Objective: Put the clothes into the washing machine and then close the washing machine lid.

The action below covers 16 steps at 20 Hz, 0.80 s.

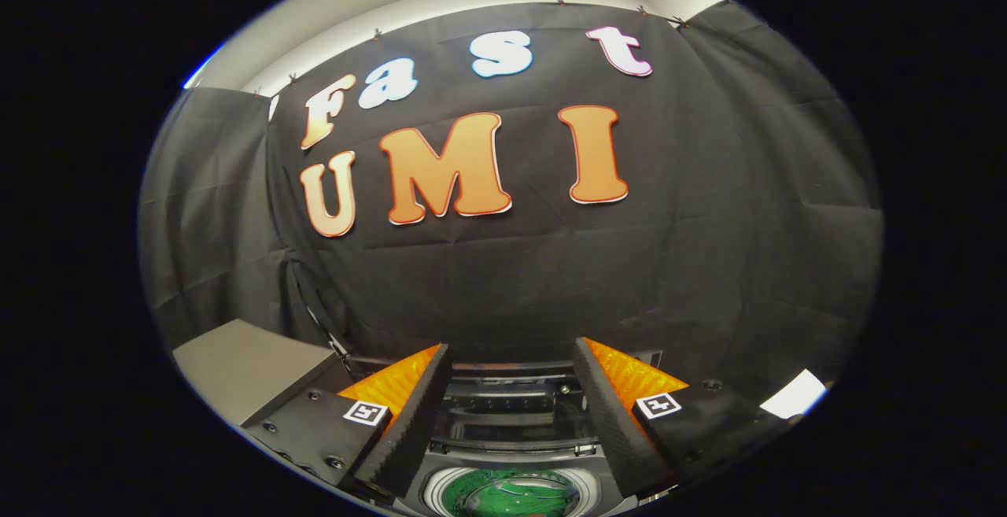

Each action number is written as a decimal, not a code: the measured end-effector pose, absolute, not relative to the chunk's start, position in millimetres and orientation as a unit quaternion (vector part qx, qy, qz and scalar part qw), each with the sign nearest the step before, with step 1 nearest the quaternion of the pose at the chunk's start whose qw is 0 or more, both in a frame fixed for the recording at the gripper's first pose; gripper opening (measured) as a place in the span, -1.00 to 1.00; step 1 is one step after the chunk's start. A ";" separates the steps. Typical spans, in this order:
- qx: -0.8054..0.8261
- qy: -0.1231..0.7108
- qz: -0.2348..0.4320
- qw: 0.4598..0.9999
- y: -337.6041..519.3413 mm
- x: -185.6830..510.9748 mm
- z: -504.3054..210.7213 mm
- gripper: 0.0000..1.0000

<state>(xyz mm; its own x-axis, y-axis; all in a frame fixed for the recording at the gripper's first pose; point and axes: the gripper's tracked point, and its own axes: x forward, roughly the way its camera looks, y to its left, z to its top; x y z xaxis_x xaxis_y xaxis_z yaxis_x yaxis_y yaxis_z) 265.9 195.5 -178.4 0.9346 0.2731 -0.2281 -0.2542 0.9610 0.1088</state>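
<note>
The washing machine (515, 454) sat below and just ahead of the claw (511, 379), seen from above at a steep angle. Its round drum opening (510, 493) lay open between the two fingers, close to the camera. Inside the drum rested green clothing (511, 495), a crumpled cloth with paler and reddish patches; its exact kind could not be told. A pale ring framed the drum mouth. Beyond the opening, towards the back of the machine, the raised lid (511, 411) and its dark hinged panel stood up between the fingertips, with a screw or two visible on it.

The claw pointed forward and slightly upward towards the black cloth wall (708, 249) of the booth, hovering above the machine's front part. No hand or sleeve could be seen.

Its fingers (409, 415) were spread wide, well apart from each other. Nothing was held between them, and neither finger touched the clothing or the lid. Each finger carried a small square marker near its base.

A grey box-like surface (244, 363) sat to the left of the machine, beside the left finger. A thin cable hung down the wall just behind it.
</note>
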 end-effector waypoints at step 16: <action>0.000 0.234 0.100 0.967 184.8 379.2 -263.7 0.98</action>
<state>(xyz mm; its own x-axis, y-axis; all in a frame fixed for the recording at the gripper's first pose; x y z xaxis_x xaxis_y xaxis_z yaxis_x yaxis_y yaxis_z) 379.2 184.8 -263.7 0.8708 0.1926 -0.4523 -0.1931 0.9801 0.0457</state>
